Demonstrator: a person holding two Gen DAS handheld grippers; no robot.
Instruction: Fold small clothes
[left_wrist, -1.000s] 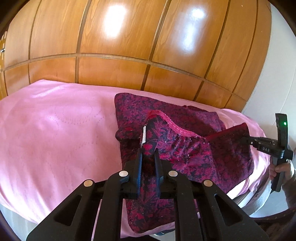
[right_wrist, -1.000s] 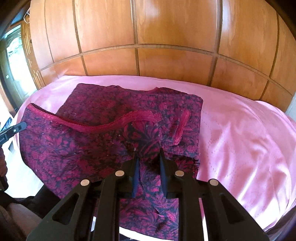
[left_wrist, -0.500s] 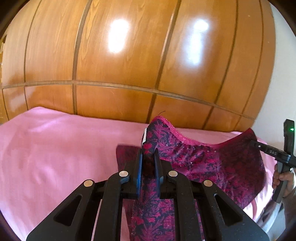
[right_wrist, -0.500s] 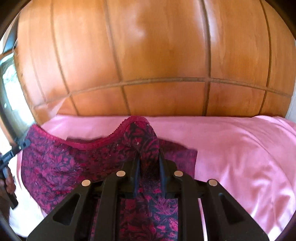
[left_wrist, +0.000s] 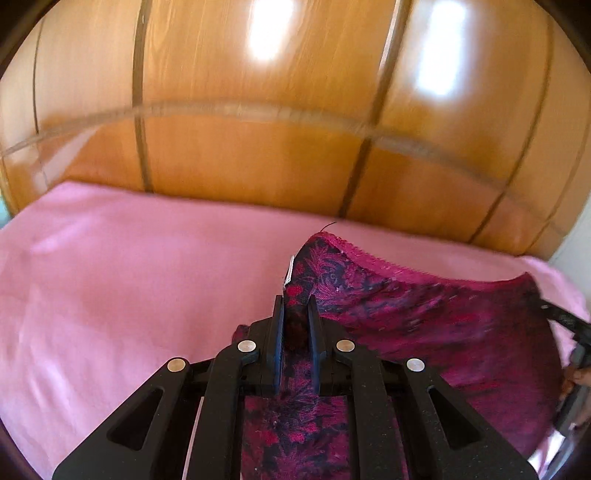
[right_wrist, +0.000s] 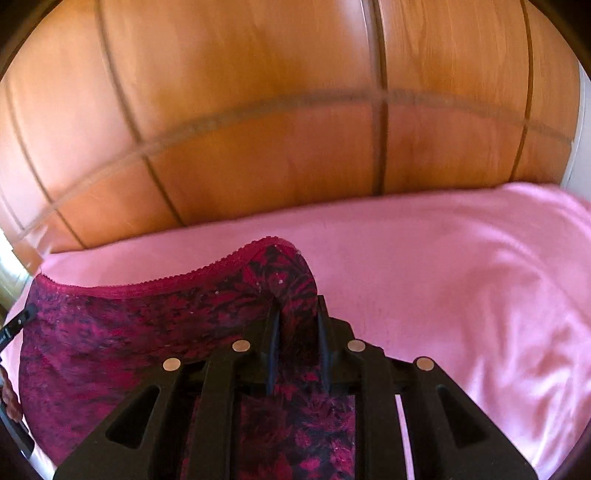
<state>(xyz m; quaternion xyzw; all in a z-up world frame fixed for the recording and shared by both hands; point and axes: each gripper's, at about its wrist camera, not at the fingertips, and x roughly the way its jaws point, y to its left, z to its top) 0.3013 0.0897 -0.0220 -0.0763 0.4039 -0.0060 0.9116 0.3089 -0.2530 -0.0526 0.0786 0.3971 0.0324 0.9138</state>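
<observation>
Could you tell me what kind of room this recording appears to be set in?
Most likely a bedroom: a pink satin bedsheet covers a bed-like surface, glossy panelled wooden wardrobe doors stand right behind it, and a crimson floral lace-trimmed garment is being folded over the sheet.

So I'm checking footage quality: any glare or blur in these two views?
Left wrist: two bright glare patches on the wood panel, seams smeared by motion blur. Right wrist: panel seams blurred too, no hard glare; cloth fairly sharp. Both bow from fisheye.
</observation>
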